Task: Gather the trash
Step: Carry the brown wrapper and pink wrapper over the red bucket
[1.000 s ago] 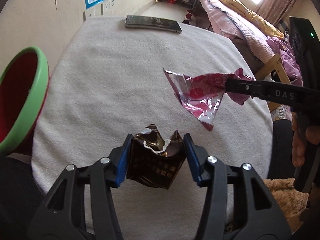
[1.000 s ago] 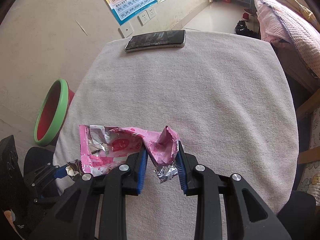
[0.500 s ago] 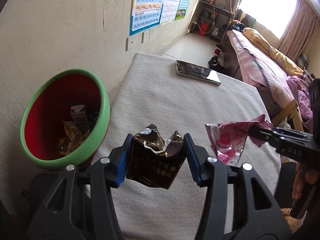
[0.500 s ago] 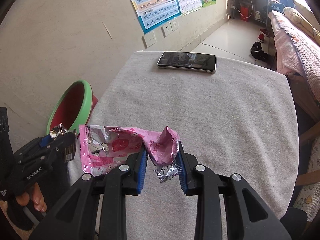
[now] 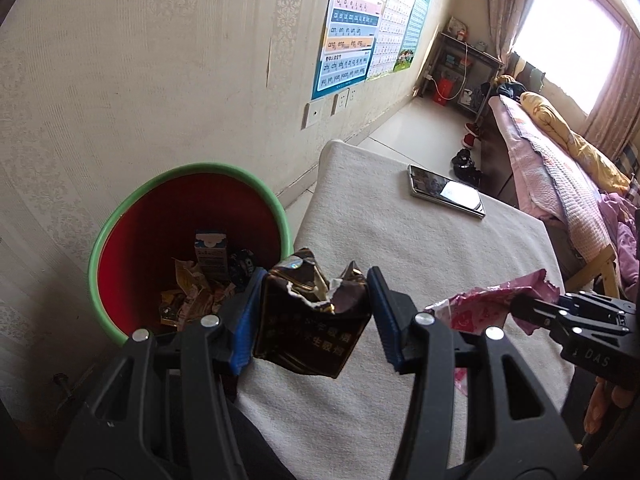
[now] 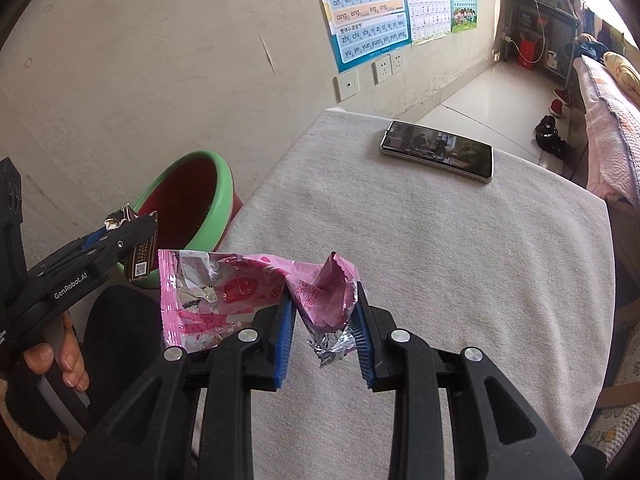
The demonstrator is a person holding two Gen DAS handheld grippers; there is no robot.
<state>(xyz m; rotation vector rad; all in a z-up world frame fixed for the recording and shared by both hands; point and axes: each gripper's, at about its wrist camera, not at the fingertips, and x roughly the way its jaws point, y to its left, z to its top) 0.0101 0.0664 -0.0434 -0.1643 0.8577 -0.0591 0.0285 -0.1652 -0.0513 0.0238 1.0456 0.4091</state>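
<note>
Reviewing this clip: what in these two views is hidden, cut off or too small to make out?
- Bin floor, left wrist view: the left gripper and brown wrapper cover its near side.
- Bin contents, right wrist view: its rim hides them.
- Pink wrapper print: creased foil, unreadable.
- Phone screen image: too small.
- Right gripper, left wrist view: cut off by the frame edge.

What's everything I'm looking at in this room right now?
Brown wrapper: one, dark brown, clamped in the left tool.
Pink wrapper: one, pink with silver lining, clamped in the right tool.
Bin: one, red inside, green rim, on the floor left of the table, trash in its bottom.
Table: one, covered in a whitish cloth.
Phone: one, dark screen, far end of the table.
Posters: several, blue-edged, on the wall.
Bed: one, pink and yellow covers, at right.
Left tool: black, blue pads.
Right tool: same colours.
</note>
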